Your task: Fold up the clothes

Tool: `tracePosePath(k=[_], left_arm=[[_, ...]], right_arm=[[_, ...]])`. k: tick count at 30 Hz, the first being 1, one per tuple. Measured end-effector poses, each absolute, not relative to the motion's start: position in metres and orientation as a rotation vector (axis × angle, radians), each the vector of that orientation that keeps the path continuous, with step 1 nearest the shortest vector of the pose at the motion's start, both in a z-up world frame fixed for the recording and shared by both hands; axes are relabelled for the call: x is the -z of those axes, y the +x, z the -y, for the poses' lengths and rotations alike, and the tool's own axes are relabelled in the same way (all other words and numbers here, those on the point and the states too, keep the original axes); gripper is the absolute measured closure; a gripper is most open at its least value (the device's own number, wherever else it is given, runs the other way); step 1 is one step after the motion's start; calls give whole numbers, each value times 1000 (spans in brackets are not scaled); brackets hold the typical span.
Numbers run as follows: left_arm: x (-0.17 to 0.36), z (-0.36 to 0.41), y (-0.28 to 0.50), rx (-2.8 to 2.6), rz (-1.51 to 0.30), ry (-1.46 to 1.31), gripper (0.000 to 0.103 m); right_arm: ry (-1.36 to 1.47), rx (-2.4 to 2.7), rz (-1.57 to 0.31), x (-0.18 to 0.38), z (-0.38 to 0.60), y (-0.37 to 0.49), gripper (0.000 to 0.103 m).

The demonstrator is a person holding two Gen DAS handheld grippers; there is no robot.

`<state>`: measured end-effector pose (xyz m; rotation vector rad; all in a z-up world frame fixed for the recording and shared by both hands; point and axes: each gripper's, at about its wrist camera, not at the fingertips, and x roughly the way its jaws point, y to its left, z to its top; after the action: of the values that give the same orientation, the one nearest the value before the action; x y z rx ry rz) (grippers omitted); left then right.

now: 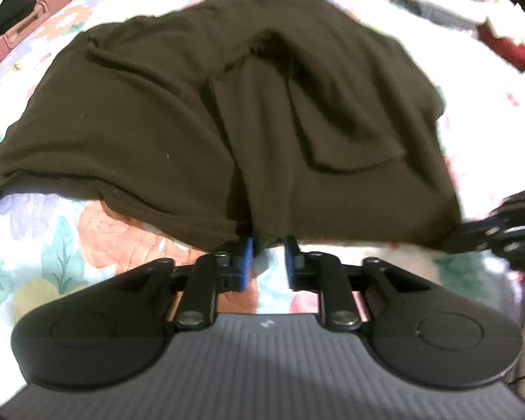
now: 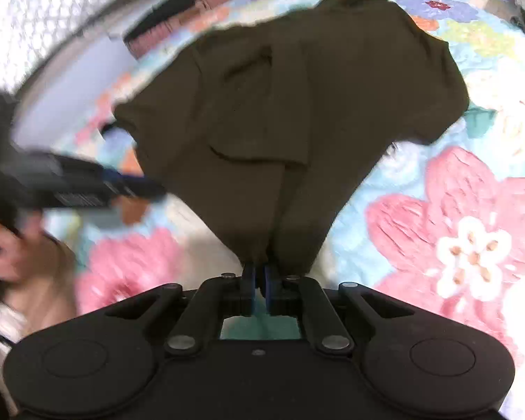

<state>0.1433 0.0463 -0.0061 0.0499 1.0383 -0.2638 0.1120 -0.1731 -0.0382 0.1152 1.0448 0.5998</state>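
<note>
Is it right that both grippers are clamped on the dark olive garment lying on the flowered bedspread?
Not quite. Only the right gripper is clamped on the dark olive garment. The left wrist view shows the left gripper with a gap between its blue pads, not pinching the hem. The flowered bedspread is right.

The left gripper (image 1: 268, 245) is pointing steeply downward with its blue pads parted and nothing pinched between them. The right gripper (image 2: 259, 274) is angling downward too, its pads pressing together on dark cloth (image 2: 290, 122).
</note>
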Motion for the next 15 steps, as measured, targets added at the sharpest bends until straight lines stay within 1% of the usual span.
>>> tracePosePath(k=[1, 2, 3, 4, 5, 6, 7, 8, 10, 12, 15], left_arm=[[0, -50, 141, 274, -1021, 22, 63], [-8, -54, 138, 274, -1010, -5, 56], [-16, -57, 137, 255, -1006, -26, 43], [-23, -59, 137, 237, -1001, -47, 39], [-34, -62, 136, 235, -977, -61, 39], [-43, -63, 137, 241, -952, -64, 36], [-53, -65, 143, 248, -923, -64, 31], [-62, -64, 151, 262, -885, -60, 30], [-73, -61, 177, 285, -877, -68, 28], [-77, -56, 212, 249, -905, -98, 28], [-78, -50, 264, 277, -865, -115, 28]], right_arm=[[82, -590, -1040, 38, 172, 110, 94], [68, -578, -1014, 33, 173, 108, 94], [58, -567, -976, 23, 175, 105, 89], [45, -559, -929, 11, 176, 102, 88], [30, -560, -876, -3, 176, 101, 80], [18, -555, -821, -18, 175, 102, 63], [17, -549, -771, -31, 175, 103, 57], [24, -558, -734, -41, 176, 105, 53], [19, -609, -716, -53, 174, 117, 53], [-10, -644, -764, -43, 162, 143, 53], [-20, -631, -889, -13, 145, 184, 53]])
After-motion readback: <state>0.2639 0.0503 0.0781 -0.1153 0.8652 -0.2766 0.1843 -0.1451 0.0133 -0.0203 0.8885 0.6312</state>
